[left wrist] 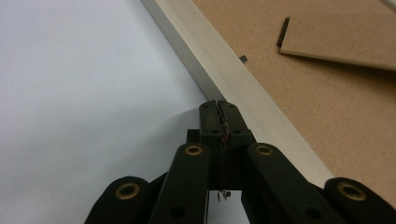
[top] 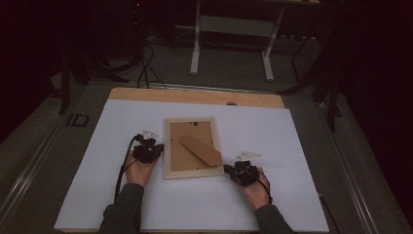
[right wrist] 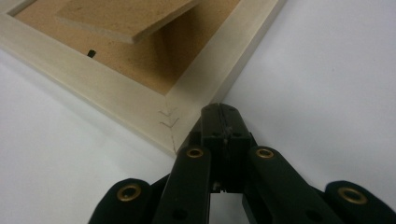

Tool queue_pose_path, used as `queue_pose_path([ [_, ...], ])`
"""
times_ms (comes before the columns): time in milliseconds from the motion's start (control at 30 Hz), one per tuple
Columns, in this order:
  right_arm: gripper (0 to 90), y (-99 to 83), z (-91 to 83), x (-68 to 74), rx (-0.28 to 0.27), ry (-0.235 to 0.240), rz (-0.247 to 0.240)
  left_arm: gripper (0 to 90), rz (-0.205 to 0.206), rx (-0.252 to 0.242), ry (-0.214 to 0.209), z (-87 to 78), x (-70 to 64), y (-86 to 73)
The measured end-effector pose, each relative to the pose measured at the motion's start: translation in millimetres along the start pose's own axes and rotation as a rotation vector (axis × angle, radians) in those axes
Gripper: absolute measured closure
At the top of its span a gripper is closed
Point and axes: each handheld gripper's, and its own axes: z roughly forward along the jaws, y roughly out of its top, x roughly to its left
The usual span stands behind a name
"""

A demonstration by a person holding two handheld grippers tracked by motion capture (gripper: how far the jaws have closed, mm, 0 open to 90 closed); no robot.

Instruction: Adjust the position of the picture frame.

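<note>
L gripper (top: 157,148): jaws pressed together, nothing between them. In the left gripper view the tips (left wrist: 219,109) sit right at the outer edge of the picture frame's (left wrist: 233,79) pale wood left rail, touching or as good as; can't tell if they press on it. In the high view this gripper sits centre-left of the pic, just beside the frame's left side, about halfway down it.

R gripper (top: 230,169): jaws also together, empty. In the right gripper view the tips (right wrist: 219,112) butt against the frame's (right wrist: 205,70) near corner, just right of the mitre joint w/ two small V-shaped staples. High view puts it just below centre, at the frame's lower-right corner.

Picture frame (top: 191,173) lies face down, mid-picture in the high view, flat on the surface, long side running away from the person. Brown fibreboard backing (top: 182,156) is up; the easel stand (top: 200,150) lies diagonally across it, running from upper left to lower right, its free end lifted a bit off the backing in the right gripper view. Small dark clip (right wrist: 92,53) shows on the backing under the stand.

Surface: big white sheet (top: 302,195) covering most of a wooden table (top: 195,95); bare wood strip along the far edge, upper centre. Sleeves & hands enter from bottom edge.

Room: dim. Grey floor, white legs of another table (top: 196,44) at top centre, black cables (top: 143,63) at upper left.
</note>
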Motion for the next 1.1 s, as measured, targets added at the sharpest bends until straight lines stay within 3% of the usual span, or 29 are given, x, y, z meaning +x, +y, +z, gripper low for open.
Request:
queue_pose_path([
  [633, 90.0, -1.5, -2.0, 1.5, 0.006, -0.009, 0.004, 90.0, -0.019, 0.012, -0.077, 5.7, -3.8, 4.4],
  [900, 90.0, -1.7, -2.4, 4.0, 0.008, -0.016, 0.001, 90.0, -0.002, 0.012, -0.098, 2.4, -3.7, 3.0],
  [1100, 90.0, -2.6, -3.4, 5.9, 0.011, -0.013, -0.008, 90.0, 0.002, 0.009, -0.146, -2.2, 0.0, -5.5],
])
